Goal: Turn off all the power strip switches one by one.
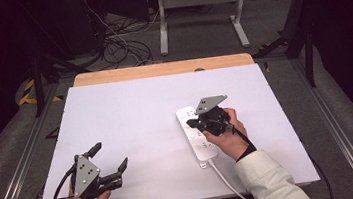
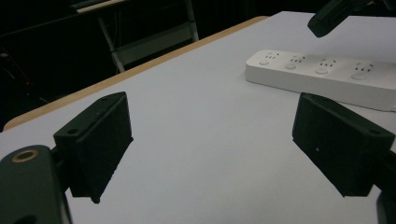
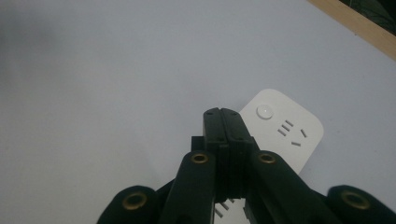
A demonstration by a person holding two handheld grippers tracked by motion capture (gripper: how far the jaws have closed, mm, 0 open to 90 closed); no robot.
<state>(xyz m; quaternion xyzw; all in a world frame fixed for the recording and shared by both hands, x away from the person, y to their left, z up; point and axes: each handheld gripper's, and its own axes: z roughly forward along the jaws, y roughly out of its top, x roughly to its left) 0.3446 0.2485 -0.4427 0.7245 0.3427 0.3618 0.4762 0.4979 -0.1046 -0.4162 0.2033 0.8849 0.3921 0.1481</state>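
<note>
High view: white power strip (image 1: 196, 133) lies on the white table (image 1: 130, 110), right of centre, its cord running off the near edge. Right gripper (image 1: 191, 123) sits over the strip's middle, jaws pressed together, nothing between them. Left gripper (image 1: 108, 157) rests near the near-left corner, jaws spread wide, empty, well apart from the strip.

Left gripper view: jaws wide apart over bare table; power strip (image 2: 327, 74) ahead at right.

Right gripper view: jaws closed flush against each other above the power strip (image 3: 287, 133); whether they touch it cannot be told.

White power strip (image 1: 194, 132), black grippers, white table (image 1: 130, 110)
</note>
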